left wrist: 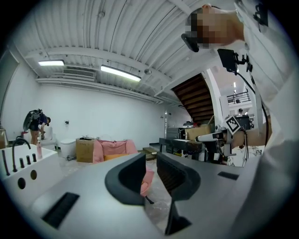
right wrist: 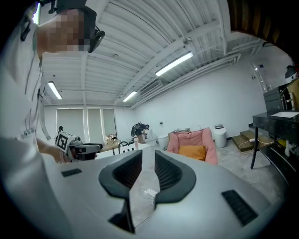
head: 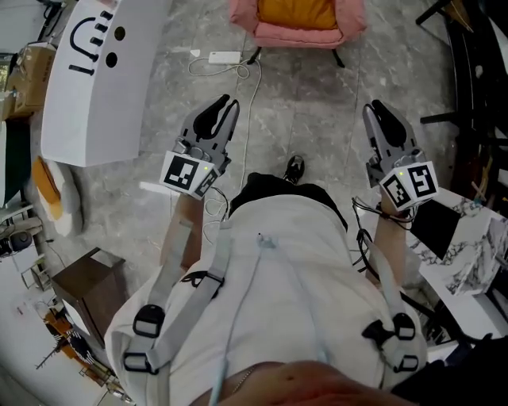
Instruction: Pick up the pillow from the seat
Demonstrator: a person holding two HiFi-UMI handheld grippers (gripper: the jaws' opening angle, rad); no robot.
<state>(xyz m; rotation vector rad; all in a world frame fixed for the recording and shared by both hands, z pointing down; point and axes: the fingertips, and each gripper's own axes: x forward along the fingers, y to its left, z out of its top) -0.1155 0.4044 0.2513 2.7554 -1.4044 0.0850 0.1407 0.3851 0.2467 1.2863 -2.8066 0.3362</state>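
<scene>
Likely soft, light, squashy pillow (head: 298, 12) at 12 o'clock on seat (head: 302, 37); pinch a corner. Slightly parted, empty: left tongs (left wrist: 150, 161), right tongs (right wrist: 148, 158).

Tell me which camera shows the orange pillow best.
The right gripper view: the pillow faces it whole, unobstructed. The head view crops it at the top edge; the left gripper view shows a distant sliver.

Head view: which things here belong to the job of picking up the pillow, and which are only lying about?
For the job: orange pillow, pink seat, left gripper, right gripper, both open and empty.
Lying about: white power strip, white panel with a drawn face, brown wooden box.
</scene>
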